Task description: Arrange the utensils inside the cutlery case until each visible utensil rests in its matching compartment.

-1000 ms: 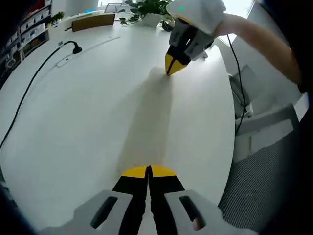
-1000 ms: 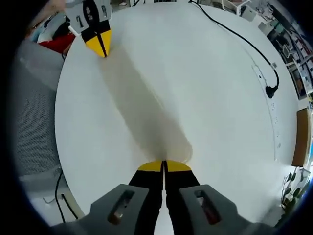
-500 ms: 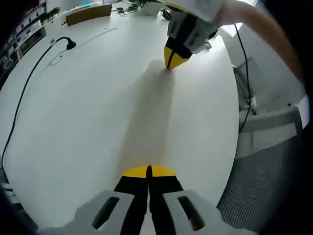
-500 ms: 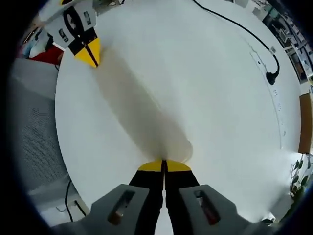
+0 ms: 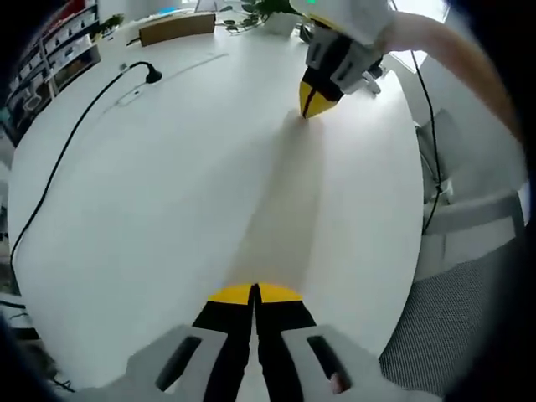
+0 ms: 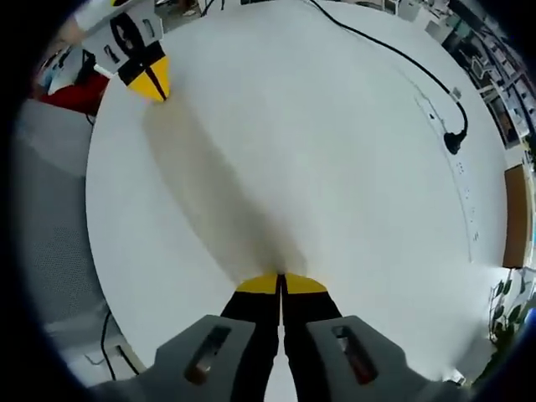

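In the left gripper view, you are holding the yellow-tipped left gripper (image 5: 254, 292) pressed together over the bare white round table (image 5: 167, 193). In the right gripper view, you are keeping the yellow-tipped right gripper (image 6: 280, 284) pressed together too. No cutlery case or utensils are appearing; sorting is not yet begun.

In the left gripper view, the left gripper (image 5: 254, 291) sits at the near edge of the table (image 5: 167, 193), with the right gripper (image 5: 314, 105) facing it at the far side. A cable (image 5: 71, 142) runs along the table's left; a chair (image 5: 469, 276) stands off its right edge.
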`<state>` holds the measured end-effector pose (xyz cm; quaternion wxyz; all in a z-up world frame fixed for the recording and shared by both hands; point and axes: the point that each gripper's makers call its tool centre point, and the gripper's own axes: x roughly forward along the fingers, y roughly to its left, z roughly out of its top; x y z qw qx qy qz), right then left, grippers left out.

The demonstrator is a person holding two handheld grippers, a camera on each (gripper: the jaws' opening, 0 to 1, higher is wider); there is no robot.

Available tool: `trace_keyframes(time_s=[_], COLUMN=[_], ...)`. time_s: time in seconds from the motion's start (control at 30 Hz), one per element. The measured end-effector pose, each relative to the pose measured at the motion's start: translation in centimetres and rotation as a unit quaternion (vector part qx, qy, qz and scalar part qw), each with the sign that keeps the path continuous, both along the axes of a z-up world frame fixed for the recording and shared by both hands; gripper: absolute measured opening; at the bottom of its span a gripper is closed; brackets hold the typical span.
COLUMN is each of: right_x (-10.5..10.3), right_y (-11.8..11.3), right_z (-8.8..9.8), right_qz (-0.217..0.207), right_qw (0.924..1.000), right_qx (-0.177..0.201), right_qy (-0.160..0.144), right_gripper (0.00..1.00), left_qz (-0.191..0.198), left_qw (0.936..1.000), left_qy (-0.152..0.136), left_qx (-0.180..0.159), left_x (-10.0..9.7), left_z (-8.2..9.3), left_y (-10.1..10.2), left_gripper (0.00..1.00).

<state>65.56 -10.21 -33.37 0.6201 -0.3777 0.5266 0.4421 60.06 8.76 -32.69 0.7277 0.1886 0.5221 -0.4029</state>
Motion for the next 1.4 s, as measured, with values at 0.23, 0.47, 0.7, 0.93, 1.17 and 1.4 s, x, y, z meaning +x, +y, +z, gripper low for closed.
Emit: trace_keyframes(time_s=[0.23,0.47,0.7,0.93,1.17,1.4], right_x=[0.0,-0.2,-0.1,-0.7,-1.9,-2.0], right_y=[0.0,0.0,0.0,1.6,1.1,0.7], right_z=[-0.1,-0.1,0.0,1.3,-1.5,-2.8], right_qz=[-0.002,-0.016,-0.028,0.070,0.217,0.234], right_qw=[1.0000,0.9998,0.9996,0.9939,0.9754,0.9715], right_qx=[-0.007,0.011,0.008,0.062,0.001,-0.015], right_qy=[-0.003,0.004,-0.005,-0.058,-0.042,-0.036], right_gripper=[0.00,0.00,0.00,0.42,0.54,0.47], left_qz=[0.002,-0.005,-0.036,-0.092,-0.157,-0.180], left_qw=[0.9998,0.9998,0.9993,0.9915,0.9849,0.9812], left_qy=[0.008,0.007,-0.006,-0.080,-0.067,-0.069], left_qx=[0.018,0.015,-0.011,-0.047,-0.030,0.013], left_x=[0.1,0.3,0.9,0.7,-1.1,-0.9], left_z=[0.0,-0.1,0.1,1.7,-1.1,-3.8], left_y=[-0.2,-0.6,-2.5,-2.0,-2.7,-1.4], left_gripper=[0.00,0.00,0.00,0.39,0.70,0.59])
